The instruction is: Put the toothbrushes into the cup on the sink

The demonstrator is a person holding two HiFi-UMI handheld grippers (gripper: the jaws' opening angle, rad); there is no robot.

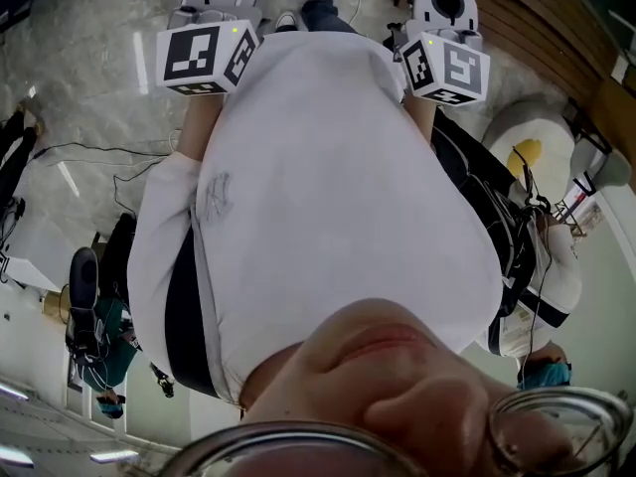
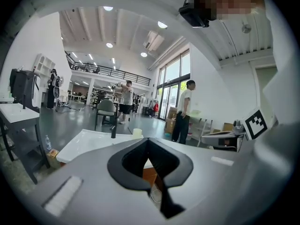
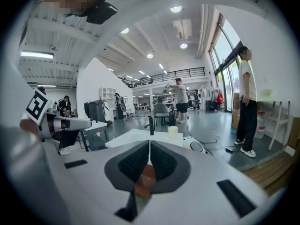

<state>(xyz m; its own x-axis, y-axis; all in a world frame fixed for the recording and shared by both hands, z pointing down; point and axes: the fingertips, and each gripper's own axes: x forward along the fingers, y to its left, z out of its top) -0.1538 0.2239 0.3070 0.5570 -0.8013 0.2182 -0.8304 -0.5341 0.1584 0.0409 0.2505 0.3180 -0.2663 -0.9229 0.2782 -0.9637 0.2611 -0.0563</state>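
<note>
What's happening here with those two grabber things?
A person holds a two-jaw gripper in each hand. The left gripper and the right gripper are both shut and empty, facing a white sink with a pale cup standing on it. No toothbrush is in view.

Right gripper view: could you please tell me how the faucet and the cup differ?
The faucet is black, the cup pale cream. The faucet is tall and slim, the cup short and stout. Both stand upright on the white sink.
</note>
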